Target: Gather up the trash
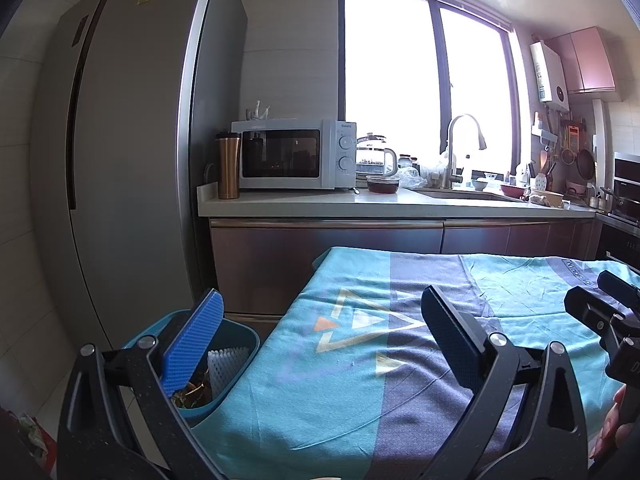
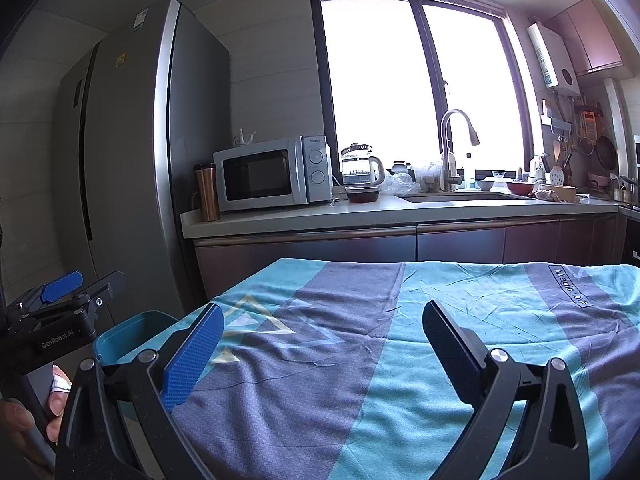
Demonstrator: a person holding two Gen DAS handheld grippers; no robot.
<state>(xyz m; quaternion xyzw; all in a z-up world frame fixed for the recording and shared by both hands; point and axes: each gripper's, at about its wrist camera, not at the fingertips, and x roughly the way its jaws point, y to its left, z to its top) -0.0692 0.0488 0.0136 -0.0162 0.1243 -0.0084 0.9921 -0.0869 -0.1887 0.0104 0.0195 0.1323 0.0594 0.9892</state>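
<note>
A bright kitchen, window blazing behind the counter (image 1: pixel 360 204), and in front a table under a teal-and-grey cloth (image 2: pixel 400 360) that looks bare of litter. The trash sits in the blue bin (image 1: pixel 236 360) at the table's left edge: gold wrappers (image 1: pixel 192 394) and white foam netting (image 1: pixel 226 368). All of it looks light, crinkly and soft, best pinched at a loose edge. The left gripper (image 1: pixel 320 336) and right gripper (image 2: pixel 320 344) both hang spread wide, holding nothing.
</note>
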